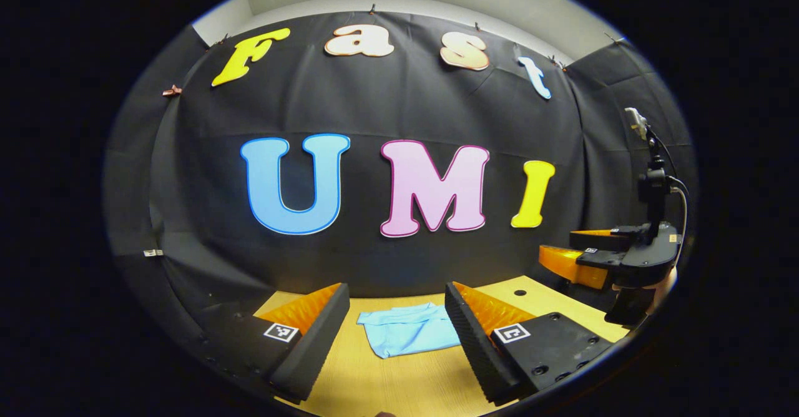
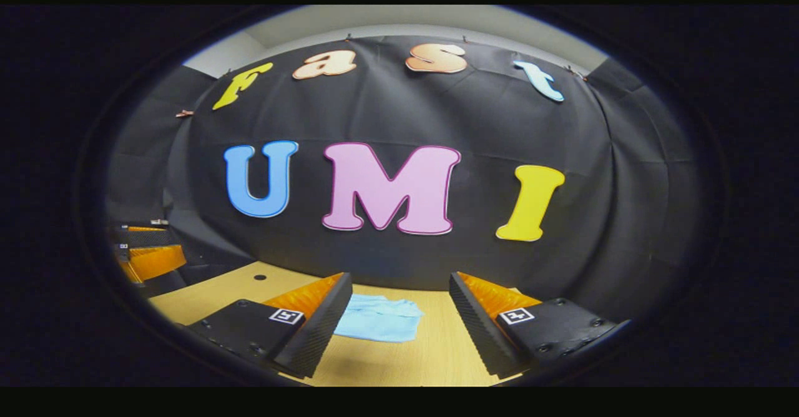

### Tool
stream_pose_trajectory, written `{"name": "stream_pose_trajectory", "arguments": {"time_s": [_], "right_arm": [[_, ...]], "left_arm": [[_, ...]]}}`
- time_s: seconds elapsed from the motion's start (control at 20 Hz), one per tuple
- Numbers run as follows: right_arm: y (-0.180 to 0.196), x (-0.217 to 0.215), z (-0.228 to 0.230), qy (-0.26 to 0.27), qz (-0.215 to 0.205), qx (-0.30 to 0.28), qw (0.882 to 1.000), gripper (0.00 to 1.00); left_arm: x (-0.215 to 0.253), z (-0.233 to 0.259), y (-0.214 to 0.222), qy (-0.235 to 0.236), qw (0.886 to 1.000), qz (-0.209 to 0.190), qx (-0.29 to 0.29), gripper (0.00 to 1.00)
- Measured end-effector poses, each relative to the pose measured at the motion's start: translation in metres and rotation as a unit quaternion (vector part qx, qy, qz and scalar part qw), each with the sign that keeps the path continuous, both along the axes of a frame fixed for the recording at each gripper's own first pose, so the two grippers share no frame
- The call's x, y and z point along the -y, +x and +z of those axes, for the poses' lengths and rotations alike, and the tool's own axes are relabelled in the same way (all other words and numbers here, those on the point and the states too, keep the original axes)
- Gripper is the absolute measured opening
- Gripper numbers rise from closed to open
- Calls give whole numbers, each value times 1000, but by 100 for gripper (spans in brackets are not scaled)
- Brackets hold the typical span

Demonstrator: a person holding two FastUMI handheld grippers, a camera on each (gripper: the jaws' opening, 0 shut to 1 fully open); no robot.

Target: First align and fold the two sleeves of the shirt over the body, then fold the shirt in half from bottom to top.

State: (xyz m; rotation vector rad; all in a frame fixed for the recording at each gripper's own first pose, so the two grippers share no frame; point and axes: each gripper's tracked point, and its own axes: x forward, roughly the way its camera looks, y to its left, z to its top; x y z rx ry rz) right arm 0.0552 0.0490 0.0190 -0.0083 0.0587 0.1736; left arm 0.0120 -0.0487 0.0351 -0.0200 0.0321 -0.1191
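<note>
Lying ahead of both claws on the table point(image 1: 399, 386), the shirt point(image 1: 409, 331) is seen already folded compact, so the task is judged finished, with left gripper point(image 1: 396, 336) and right gripper point(image 2: 399, 329) held released above it.

Both the left gripper point(image 1: 396, 333) and right gripper point(image 2: 399, 323) have black screw-studded bodies with square black-and-white markers
</note>
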Motion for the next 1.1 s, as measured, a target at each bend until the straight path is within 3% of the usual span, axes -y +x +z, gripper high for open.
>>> {"name": "stream_pose_trajectory", "arguments": {"time_s": [0.3, 0.6, 0.75, 1.1], "right_arm": [[-84, 19, 31, 10, -8, 28, 1000, 97], [-146, 48, 25, 32, -33, 8, 999, 97], [-162, 49, 22, 29, -41, 10, 999, 97], [-172, 39, 19, 28, -34, -1, 999, 97]], "left_arm": [[5, 15, -78, -2, 1000, -2, 7, 98], [-2, 22, -134, -21, 1000, 18, 12, 98], [-2, 16, -151, -41, 999, 27, 8, 98], [-9, 17, -158, -30, 999, 33, 15, 98]]}}
